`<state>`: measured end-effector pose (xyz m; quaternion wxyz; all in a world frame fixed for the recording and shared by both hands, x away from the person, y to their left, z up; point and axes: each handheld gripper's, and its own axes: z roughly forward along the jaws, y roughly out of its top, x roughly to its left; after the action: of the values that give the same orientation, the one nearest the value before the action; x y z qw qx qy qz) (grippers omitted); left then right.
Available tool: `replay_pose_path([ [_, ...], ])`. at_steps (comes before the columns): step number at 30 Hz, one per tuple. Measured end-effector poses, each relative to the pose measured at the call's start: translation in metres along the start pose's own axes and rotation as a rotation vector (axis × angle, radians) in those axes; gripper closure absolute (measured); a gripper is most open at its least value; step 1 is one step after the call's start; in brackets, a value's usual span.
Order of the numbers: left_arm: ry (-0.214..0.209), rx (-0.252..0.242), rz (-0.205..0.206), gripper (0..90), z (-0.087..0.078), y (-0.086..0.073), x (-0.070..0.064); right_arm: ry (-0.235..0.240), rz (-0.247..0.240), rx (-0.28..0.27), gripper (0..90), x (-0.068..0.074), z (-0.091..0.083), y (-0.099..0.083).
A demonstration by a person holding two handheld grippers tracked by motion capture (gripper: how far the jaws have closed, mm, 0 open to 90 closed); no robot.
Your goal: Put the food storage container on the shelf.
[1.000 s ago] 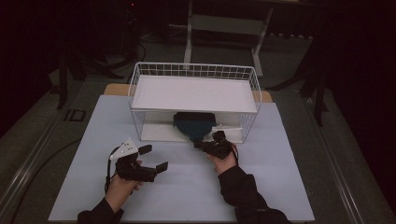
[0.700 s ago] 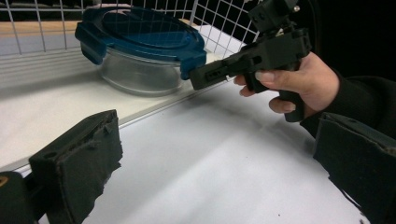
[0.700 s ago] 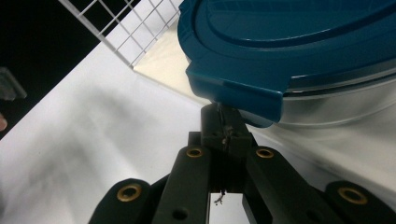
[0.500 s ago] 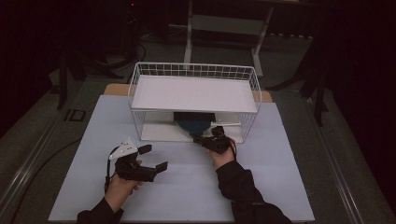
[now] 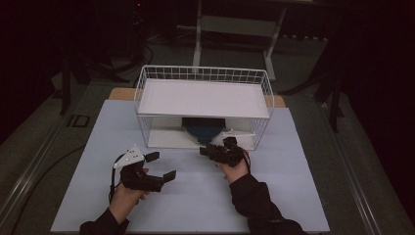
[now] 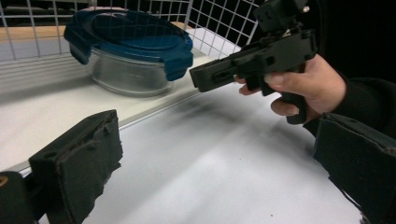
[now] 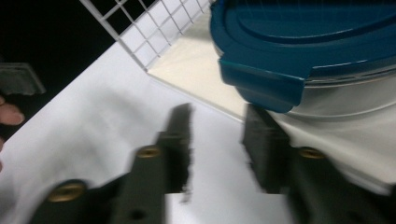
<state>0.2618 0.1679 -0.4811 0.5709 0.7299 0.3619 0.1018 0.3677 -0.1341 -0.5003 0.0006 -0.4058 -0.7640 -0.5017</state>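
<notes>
Glass container (image 6: 128, 70) with blue clip lid (image 6: 133, 39) sits on lower shelf of white wire rack (image 5: 203, 105), under its white top panel. Pale blue table (image 5: 195, 196), dark room, metal frame (image 5: 235, 24) behind. Left gripper (image 5: 159, 166) near edge, jaws wide, empty. Right gripper (image 5: 208, 151) at rack front, jaws narrowly apart, empty. Left gripper view shows clear glass wall; high view doesn't.

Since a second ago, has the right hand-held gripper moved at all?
Yes. The right hand-held gripper has edged forward toward the wire rack, its tips now nearer the lidded glass container on the lower shelf.
</notes>
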Motion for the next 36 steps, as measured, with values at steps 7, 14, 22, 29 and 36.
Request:
replay_pose_path([
  [7,-0.02,0.008,0.017,1.4,0.0,0.002,-0.007,0.011,-0.083,-0.034,25.9,0.013,-0.027,-0.016],
  [14,-0.03,0.009,0.033,1.4,-0.005,0.002,-0.013,0.005,-0.106,-0.048,23.3,0.016,-0.052,-0.029],
  [22,-0.038,0.007,0.033,1.4,-0.015,-0.004,-0.012,-0.008,-0.123,-0.073,22.2,0.021,-0.076,-0.042],
  [29,-0.051,0.02,0.047,1.4,-0.02,-0.01,-0.015,-0.038,-0.19,-0.066,22.0,0.025,-0.088,-0.054],
  [36,-0.05,0.015,0.048,1.4,-0.024,-0.014,-0.016,-0.061,-0.216,-0.072,22.3,0.025,-0.1,-0.062],
])
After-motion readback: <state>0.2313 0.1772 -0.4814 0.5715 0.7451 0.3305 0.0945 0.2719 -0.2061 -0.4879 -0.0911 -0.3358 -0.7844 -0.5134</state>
